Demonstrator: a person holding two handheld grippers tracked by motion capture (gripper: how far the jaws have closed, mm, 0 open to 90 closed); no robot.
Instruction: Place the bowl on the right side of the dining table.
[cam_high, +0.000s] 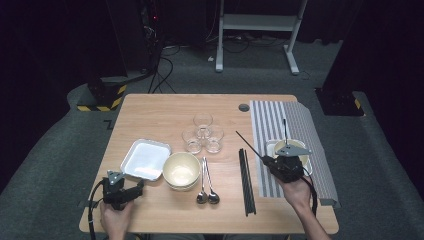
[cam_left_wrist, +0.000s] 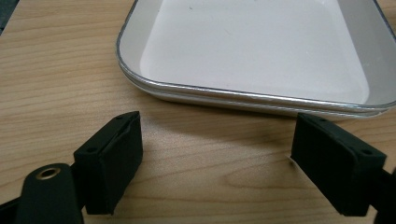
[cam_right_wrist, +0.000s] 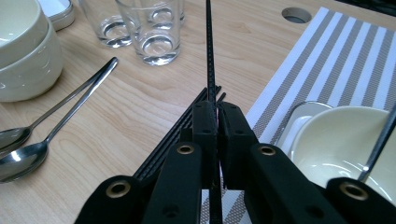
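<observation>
White tray (cam_left_wrist: 261, 51) lies on the table (cam_high: 150, 115) just beyond the left gripper (cam_left_wrist: 217, 158), whose jaws stand wide and empty. Right of the tray, past bowls (cam_high: 181, 170) and spoons (cam_high: 206, 185), the right gripper (cam_right_wrist: 217, 135) pinches one black chopstick (cam_right_wrist: 209, 51), its tip pointing beyond the jaws.

A black chopstick (cam_right_wrist: 208, 56) is showing against the grey-and-white striped mat (cam_right_wrist: 345, 60); a cream bowl (cam_high: 181, 169) is sitting beside a white tray (cam_high: 145, 159) on light wood.

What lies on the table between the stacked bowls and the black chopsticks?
Two metal spoons lie side by side there, seen in the high view.
</observation>
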